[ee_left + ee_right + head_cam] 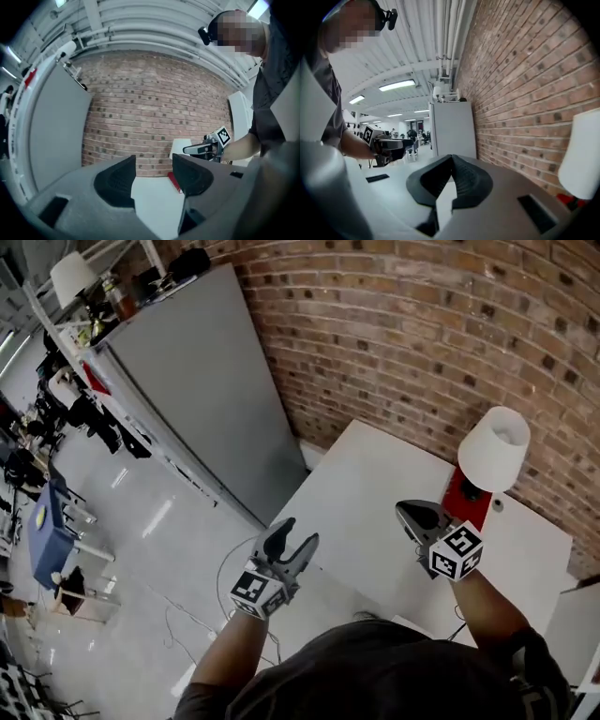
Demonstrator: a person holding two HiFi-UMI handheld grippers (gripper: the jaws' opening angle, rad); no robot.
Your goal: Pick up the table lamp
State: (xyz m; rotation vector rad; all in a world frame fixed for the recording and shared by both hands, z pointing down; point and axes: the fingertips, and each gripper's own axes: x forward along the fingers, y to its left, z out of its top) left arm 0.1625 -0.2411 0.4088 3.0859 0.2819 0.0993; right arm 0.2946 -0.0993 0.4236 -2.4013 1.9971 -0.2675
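The table lamp has a white shade [494, 448] and a red base [466, 499]; it stands at the back right of the white table [356, 493], close to the brick wall. My right gripper [419, 515] hovers just left of the base, jaws shut and holding nothing. In the right gripper view the shade [583, 154] is at the far right, off to the side of the gripper [451, 161]. My left gripper [289, 545] is open over the table's near left edge. In the left gripper view the shade [180, 146] appears beyond its gripper [153, 164].
A tall grey cabinet [206, 381] stands left of the table against the brick wall [422, 324]. A second white lamp [73, 277] sits on a shelf far back left. A white box edge [574, 615] is at the right. Cables lie on the floor [169, 615].
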